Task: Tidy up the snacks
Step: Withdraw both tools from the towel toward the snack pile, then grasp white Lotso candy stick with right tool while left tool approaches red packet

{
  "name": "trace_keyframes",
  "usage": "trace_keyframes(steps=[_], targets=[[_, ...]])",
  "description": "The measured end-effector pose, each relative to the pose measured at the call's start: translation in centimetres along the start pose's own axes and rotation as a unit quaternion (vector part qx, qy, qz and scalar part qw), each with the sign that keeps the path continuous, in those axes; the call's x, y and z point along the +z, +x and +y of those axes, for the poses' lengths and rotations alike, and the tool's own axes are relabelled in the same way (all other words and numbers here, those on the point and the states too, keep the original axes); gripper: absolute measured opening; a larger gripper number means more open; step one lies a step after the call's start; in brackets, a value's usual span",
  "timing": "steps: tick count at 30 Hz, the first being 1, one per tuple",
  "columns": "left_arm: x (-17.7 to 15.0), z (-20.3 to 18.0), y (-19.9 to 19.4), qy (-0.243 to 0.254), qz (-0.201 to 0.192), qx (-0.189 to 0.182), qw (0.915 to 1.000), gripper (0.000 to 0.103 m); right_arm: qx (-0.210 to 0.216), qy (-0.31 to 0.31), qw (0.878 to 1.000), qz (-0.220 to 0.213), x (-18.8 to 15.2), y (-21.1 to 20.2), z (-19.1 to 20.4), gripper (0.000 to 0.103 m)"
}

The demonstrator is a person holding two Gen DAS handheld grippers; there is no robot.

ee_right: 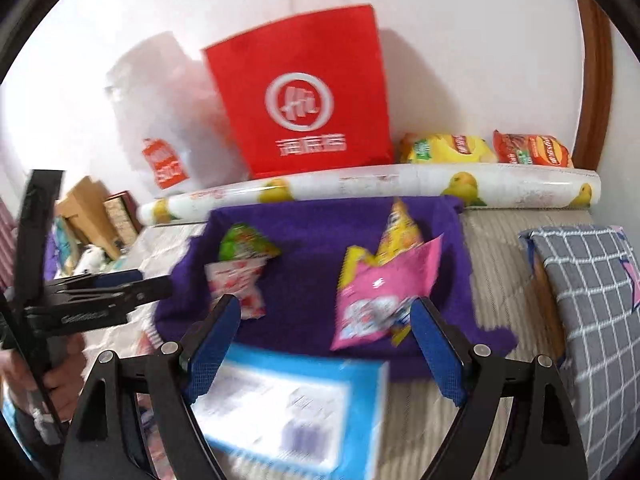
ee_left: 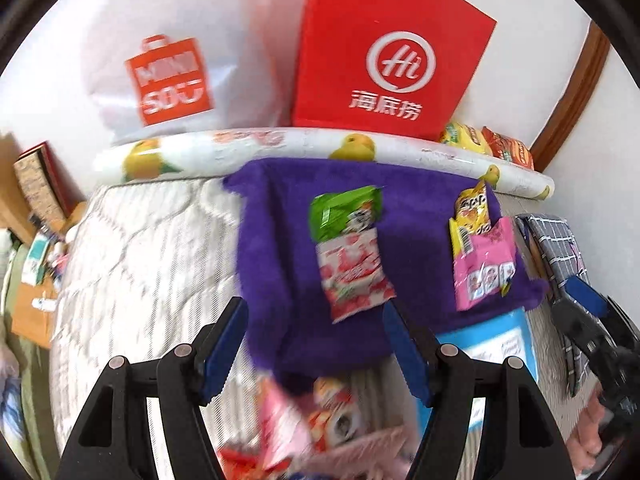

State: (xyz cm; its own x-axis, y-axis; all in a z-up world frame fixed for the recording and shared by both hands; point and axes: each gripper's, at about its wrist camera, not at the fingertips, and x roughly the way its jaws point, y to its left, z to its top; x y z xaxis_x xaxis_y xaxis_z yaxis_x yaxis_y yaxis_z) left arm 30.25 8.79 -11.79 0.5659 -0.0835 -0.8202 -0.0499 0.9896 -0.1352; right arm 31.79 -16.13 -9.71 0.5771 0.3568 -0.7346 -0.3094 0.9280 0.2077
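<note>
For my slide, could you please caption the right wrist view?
Open right gripper above a purple cloth holding two snack pairs, red bag behind.

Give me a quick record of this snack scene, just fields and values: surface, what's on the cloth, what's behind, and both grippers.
surface: purple cloth on a quilted bed
left pair: green packet overlapped by a red-and-white packet
right pair: yellow packet overlapped by a pink packet
behind: red bag, white bag, fruit-print roll, two chip bags
near edge: blue-bordered box
left gripper: open, holding nothing
right gripper: open, holding nothing
</note>
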Motion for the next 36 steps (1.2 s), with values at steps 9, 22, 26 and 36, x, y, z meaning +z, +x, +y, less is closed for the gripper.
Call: trace_keyframes(steps=[9,22,26,36], targets=[[-4.7,4.9,-3.9,-0.027,-0.009,0.032,0.9991,0.068,0.048,-0.035,0.998,0.027,-4.3,-2.5,6.6,0.068],[-9.4,10.5,-5.4,-0.075,-0.015,0.036,0.9964,0.068,0.035,-0.124,0.982,0.138,-8.5,1.4,13.9,0.035],[-10.2,11.0,-5.6,-0.080,-0.016,0.029,0.9962,0.068,0.026,-0.136,0.975,0.172,-9.2,3.0,14.5,0.029],[-11.0,10.2,-5.6,-0.078,-0.017,0.015,0.9967,0.068,0.007,-0.160,0.966,0.204,-11.1,4.4,14.6,0.023]])
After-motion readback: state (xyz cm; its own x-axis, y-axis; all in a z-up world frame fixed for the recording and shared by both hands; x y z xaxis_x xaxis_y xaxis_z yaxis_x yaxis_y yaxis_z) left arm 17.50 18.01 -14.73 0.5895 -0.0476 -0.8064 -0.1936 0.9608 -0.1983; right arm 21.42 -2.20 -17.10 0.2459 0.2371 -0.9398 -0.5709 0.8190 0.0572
